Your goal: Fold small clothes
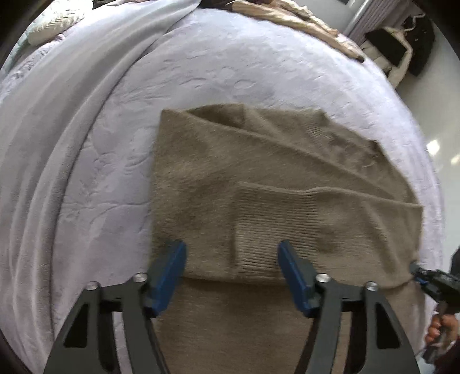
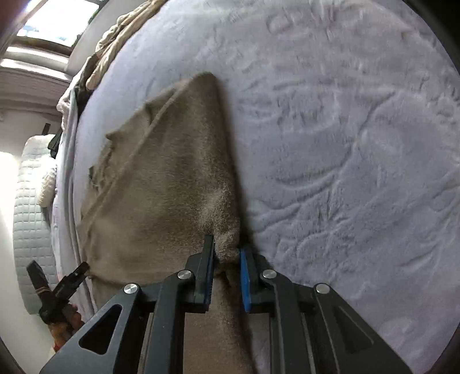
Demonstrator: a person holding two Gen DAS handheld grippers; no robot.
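Observation:
A taupe knitted sweater (image 1: 258,178) lies partly folded on a lilac bedspread (image 1: 218,66), with a ribbed cuff lying across its near part. My left gripper (image 1: 231,259) is open, its blue-padded fingers hovering over the sweater's near fold, nothing between them. My right gripper (image 2: 227,253) is shut on a bunched corner of the sweater (image 2: 161,184) and lifts that edge off the bedspread (image 2: 345,143). The right gripper's tip (image 1: 422,274) shows at the sweater's right corner in the left wrist view. The left gripper (image 2: 77,273) shows at lower left in the right wrist view.
A loose lilac blanket (image 1: 66,120) is bunched along the left of the bed. Beige clothes (image 1: 302,17) lie at the far edge. Dark and cream items (image 1: 399,49) sit off the bed at far right. A quilted grey cushion (image 2: 31,201) lies beside the bed.

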